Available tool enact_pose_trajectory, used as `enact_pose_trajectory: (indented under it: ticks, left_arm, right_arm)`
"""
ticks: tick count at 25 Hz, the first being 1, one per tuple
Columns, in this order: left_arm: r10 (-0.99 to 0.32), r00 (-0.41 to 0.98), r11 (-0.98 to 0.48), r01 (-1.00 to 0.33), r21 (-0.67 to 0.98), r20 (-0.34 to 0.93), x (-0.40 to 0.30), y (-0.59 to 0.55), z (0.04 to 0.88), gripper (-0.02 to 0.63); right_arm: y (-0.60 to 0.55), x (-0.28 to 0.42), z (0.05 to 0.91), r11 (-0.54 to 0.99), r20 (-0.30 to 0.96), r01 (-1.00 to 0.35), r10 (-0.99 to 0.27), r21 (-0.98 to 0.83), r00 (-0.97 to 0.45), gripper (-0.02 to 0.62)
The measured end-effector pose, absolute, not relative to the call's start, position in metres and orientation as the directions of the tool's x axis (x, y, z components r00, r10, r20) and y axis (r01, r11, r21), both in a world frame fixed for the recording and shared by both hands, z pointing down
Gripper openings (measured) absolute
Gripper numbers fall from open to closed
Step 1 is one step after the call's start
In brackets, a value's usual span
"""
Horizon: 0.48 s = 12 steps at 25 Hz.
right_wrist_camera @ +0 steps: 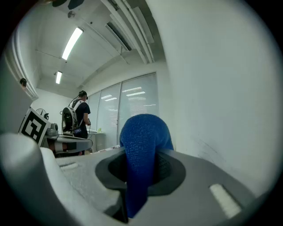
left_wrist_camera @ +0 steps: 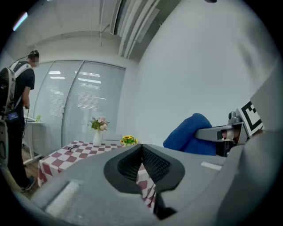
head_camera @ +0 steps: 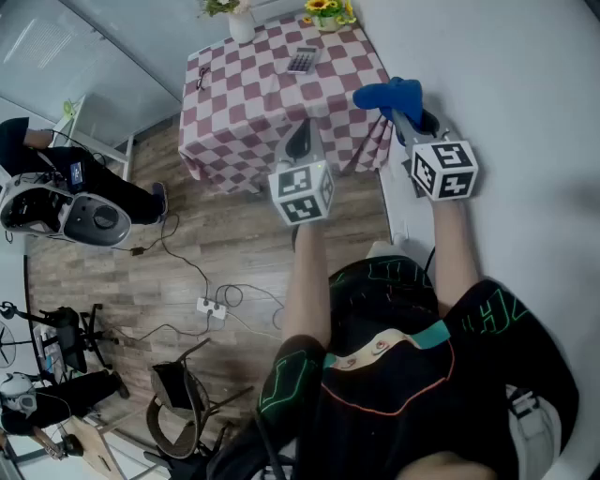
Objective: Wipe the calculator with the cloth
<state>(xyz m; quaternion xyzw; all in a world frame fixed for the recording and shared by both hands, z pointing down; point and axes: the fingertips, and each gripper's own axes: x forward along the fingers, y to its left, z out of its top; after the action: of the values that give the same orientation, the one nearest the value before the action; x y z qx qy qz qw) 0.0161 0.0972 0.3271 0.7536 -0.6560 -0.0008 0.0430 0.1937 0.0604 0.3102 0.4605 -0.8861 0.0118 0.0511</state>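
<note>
A grey calculator (head_camera: 302,60) lies on the far part of a table with a red-and-white checked cloth (head_camera: 253,103). My right gripper (head_camera: 398,105) is shut on a blue cloth (head_camera: 387,94), held in the air to the right of the table by the white wall; the blue cloth (right_wrist_camera: 142,145) bulges up between the jaws in the right gripper view. My left gripper (head_camera: 299,142) is shut with nothing in it, held over the table's near edge. In the left gripper view the jaws (left_wrist_camera: 141,162) meet, with the table (left_wrist_camera: 73,155) beyond and the blue cloth (left_wrist_camera: 191,134) at right.
A white vase of flowers (head_camera: 239,19) and a pot of sunflowers (head_camera: 325,13) stand at the table's far edge; glasses (head_camera: 202,77) lie at its left. Cables and a power strip (head_camera: 211,307) lie on the wood floor. A person with a backpack (left_wrist_camera: 15,110) stands at left.
</note>
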Motion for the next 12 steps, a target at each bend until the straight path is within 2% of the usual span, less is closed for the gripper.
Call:
enact_pose_trajectory:
  ticks: [7, 12]
  left_arm:
    - [-0.979, 0.175, -0.169, -0.983, 0.068, 0.100, 0.018, 0.101, 0.336, 0.011]
    - [-0.978, 0.179, -0.168, -0.980, 0.107, 0.109, 0.009, 0.114, 0.351, 0.009]
  right_arm:
    - [0.062, 0.206, 0.314, 0.509, 0.111, -0.861, -0.856, 0.010, -0.505, 0.077]
    - [0.067, 0.204, 0.327, 0.451, 0.166, -0.891, -0.884, 0.058, -0.437, 0.077]
